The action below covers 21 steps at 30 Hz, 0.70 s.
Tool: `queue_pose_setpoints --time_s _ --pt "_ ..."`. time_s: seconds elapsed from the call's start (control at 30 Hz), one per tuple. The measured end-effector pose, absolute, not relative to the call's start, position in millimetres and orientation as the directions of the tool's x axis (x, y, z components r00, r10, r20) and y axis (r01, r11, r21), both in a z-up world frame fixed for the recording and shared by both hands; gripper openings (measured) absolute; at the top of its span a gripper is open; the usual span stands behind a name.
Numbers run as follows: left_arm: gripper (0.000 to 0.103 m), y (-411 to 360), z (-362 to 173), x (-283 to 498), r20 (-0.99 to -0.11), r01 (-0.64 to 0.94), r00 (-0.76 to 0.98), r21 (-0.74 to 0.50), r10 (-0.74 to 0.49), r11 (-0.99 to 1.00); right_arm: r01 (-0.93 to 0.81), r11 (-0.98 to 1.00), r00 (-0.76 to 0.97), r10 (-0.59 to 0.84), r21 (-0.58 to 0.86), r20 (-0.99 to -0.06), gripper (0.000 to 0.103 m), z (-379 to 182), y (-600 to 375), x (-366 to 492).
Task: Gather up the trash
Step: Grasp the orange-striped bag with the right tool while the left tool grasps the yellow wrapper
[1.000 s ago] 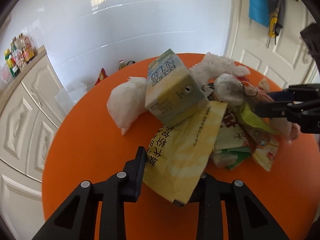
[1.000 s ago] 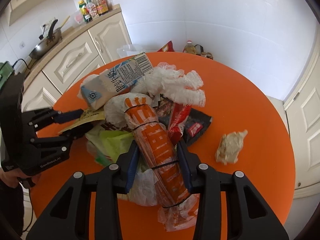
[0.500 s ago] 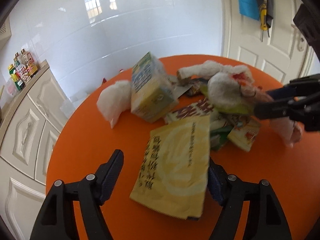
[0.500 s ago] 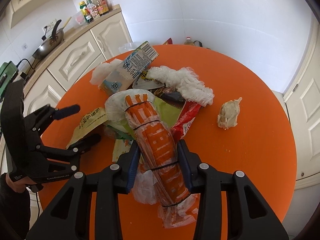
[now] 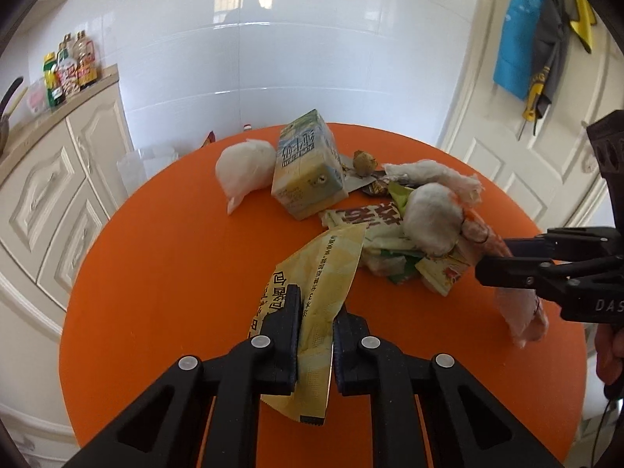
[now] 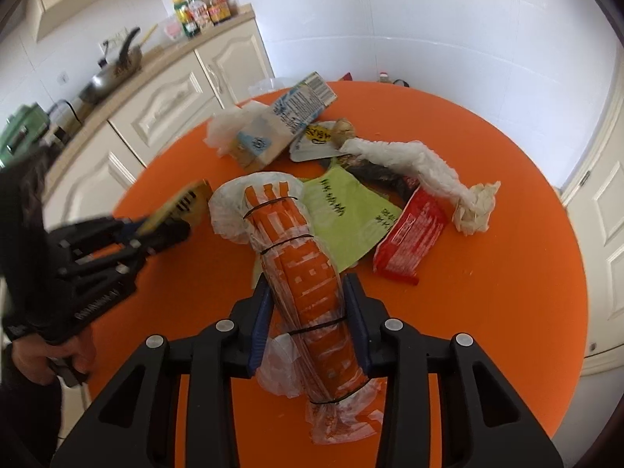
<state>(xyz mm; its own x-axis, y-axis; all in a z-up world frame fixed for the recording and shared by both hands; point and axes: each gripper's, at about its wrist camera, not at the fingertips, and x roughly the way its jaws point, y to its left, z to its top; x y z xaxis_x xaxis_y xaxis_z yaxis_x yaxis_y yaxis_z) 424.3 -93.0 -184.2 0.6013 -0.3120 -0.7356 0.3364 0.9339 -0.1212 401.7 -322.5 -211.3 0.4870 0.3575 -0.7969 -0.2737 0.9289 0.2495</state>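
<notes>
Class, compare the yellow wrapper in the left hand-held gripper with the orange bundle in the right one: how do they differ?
The yellow wrapper is a flat, thin packet with dark printed characters; the orange bundle is a thick roll in clear plastic.
Black bands ring the orange bundle; the yellow wrapper has none.
The yellow wrapper is creased between the fingers; the orange bundle fills the gap.
Both are clamped, one by the left hand-held gripper, one by the right hand-held gripper.

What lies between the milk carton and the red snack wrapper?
In the right wrist view, a silver foil lid and a lime-green packet lie between the milk carton and the red snack wrapper.
</notes>
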Motion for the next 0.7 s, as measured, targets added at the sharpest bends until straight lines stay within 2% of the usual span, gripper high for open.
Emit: queue_pose_setpoints --time_s 0.3,0.7 --pt "0.008 -79.0 -162.7 388.3 -0.706 0.306 0.606 -0.219 -0.367 0.927 -0.236 0.911 0.53 0.412 0.337 -0.742 0.034 -196.6 -341.8 365.9" --pt "0.007 -106.7 -134.6 327.3 -0.649 0.378 0.626 -0.231 -0.431 0.897 -0.181 0.899 0.588 0.423 0.398 -0.689 0.032 -186.5 -377.0 326.6"
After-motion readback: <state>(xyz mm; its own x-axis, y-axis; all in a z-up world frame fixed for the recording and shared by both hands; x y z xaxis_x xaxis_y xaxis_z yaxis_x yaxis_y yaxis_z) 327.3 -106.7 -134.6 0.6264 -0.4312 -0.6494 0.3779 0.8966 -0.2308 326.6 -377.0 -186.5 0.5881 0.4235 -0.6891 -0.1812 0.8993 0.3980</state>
